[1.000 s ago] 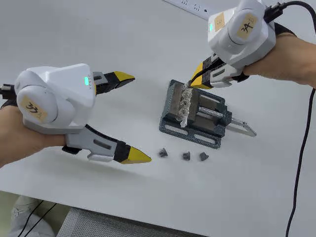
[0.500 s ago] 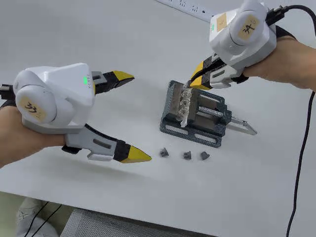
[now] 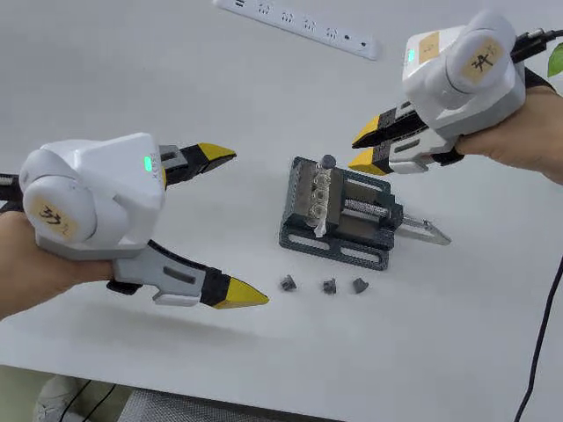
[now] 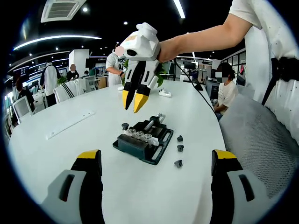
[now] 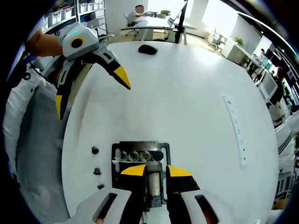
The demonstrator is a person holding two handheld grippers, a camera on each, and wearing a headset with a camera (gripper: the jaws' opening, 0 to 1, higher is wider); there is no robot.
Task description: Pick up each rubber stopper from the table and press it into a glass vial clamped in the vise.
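The right gripper is held above the vise, just right of its far end. Its jaws are set a narrow gap apart, with nothing gripped and nothing touched. The left gripper is held well to the left of the vise, its jaws spread wide and likewise empty.

A row of glass vials is clamped upright in the vise. The far vial is already closed by a dark rubber stopper; three others, counted in the right gripper view, are seen standing open. On the near side of the vise, three loose stoppers lie in a line on the white bench, apart from one another and near the vise base. A power strip lies at the far edge.

The step in hand is judged to be the fetching of the next stopper. It would be done well if a gripper were lowered straight over one loose stopper, opened only a little wider than it, and closed on its broad head so that the plug end is left free. Which end is up cannot be told, so this should be checked. The stopper should then be centred over the open vial beside the closed one and pressed straight down, since sideways force could tilt or crack the glass
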